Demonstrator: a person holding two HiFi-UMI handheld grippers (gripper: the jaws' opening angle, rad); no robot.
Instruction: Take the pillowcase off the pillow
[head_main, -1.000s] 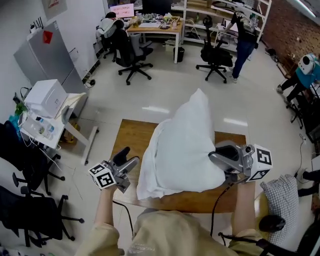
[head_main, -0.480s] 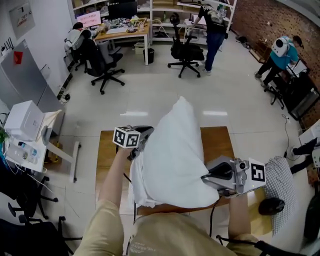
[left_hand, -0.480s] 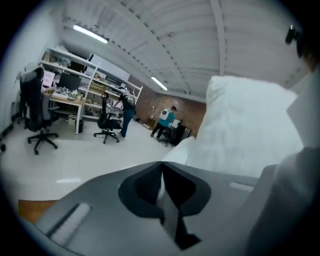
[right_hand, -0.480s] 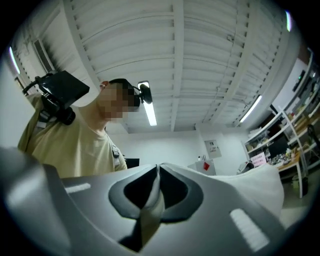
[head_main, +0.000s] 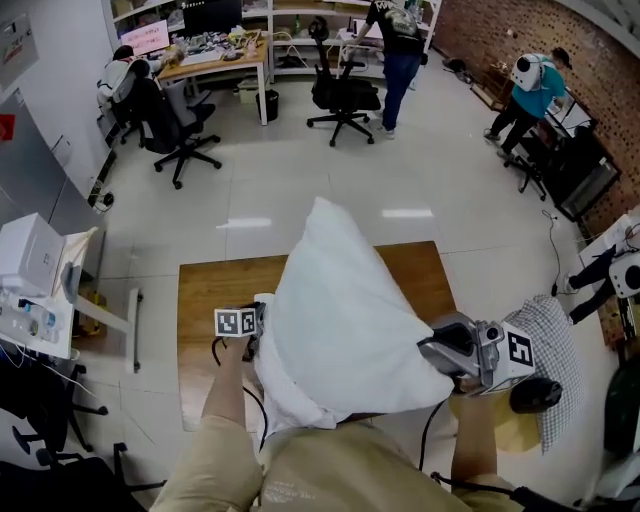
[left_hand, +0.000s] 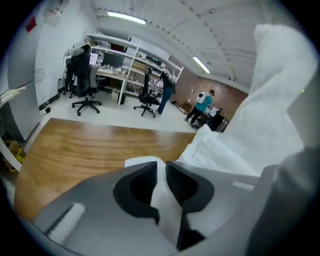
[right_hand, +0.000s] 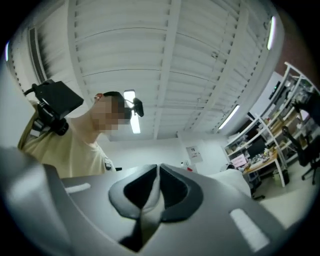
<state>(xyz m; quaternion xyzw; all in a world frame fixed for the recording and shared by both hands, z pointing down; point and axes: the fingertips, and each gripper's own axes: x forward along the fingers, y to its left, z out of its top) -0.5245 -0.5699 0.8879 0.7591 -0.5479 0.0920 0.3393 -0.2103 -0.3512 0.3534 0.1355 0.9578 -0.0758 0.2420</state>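
A plump white pillow (head_main: 335, 280) stands tilted on the wooden bench (head_main: 205, 295), broad at the bench's near edge and narrowing to a soft point over its far edge. Its pillowcase (head_main: 290, 395) is smooth, matte cloth, wrinkled and slack where the loose hem spills over the near edge. The left gripper (head_main: 258, 326) sits at the pillow's left flank above the bench's middle, its ribbed dark jaws drawn narrow and pinching a fold of the case, white cloth squeezed between the pads (left_hand: 180, 185). The right gripper (head_main: 428, 350) is off the bench's near right corner, jaws likewise nipped together on a thin strip of the same cloth (right_hand: 150, 200). The benchtop is a flat rectangle of warm, streaky woodgrain with square edges; its left strip and far right corner lie bare. Pale glossy floor (head_main: 300, 190) runs open past the bench's far edge, with wheeled office chairs (head_main: 340, 95) well beyond. A checked cloth (head_main: 552, 350) lies just off the bench's right side.
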